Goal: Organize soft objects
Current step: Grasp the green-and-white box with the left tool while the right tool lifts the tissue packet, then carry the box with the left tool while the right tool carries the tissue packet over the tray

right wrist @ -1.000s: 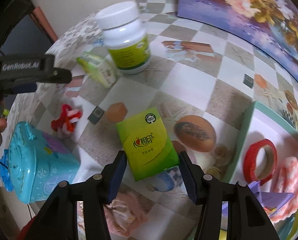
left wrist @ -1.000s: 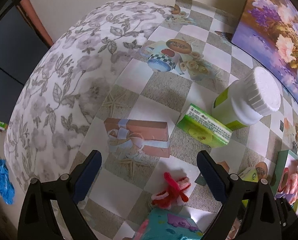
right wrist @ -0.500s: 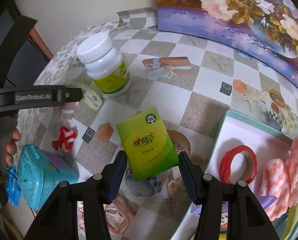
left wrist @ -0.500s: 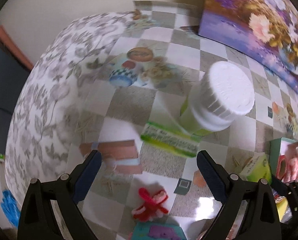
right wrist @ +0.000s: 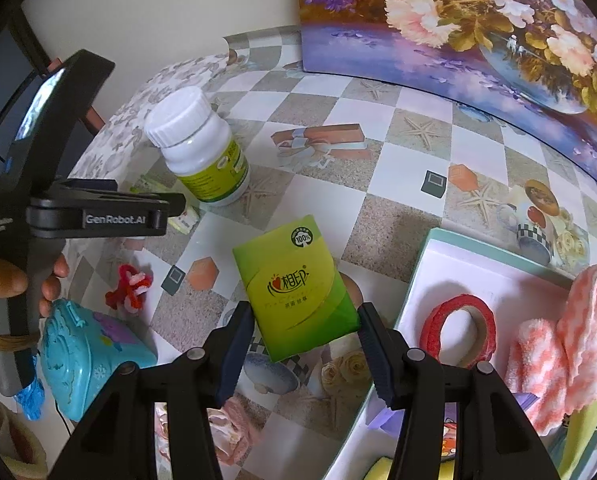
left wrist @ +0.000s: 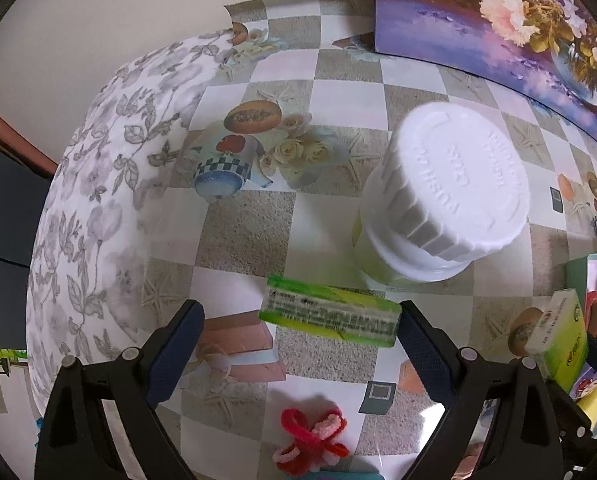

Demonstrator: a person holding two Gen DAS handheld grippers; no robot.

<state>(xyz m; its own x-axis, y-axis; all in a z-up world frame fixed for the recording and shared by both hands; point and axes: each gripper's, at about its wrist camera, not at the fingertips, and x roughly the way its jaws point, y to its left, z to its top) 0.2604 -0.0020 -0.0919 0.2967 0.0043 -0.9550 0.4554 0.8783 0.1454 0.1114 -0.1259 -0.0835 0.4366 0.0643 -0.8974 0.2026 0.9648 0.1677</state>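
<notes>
Right gripper [right wrist: 304, 340] clamps a green tissue pack [right wrist: 296, 298] above the table [right wrist: 378, 208], beside the tray [right wrist: 418, 264] at the right edge, which holds a red tape roll [right wrist: 460, 330] and pink cloth [right wrist: 558, 344]. Left gripper [left wrist: 300, 340], jaws apart, hangs over a second pack [left wrist: 330, 316] just beside the white bottle [left wrist: 442, 204].

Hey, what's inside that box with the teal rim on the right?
In the box: a red tape roll on its pale floor, fluffy pink-and-white cloth, something yellow and something purple at the near edge. The right hand-held gripper covers the rest.
</notes>
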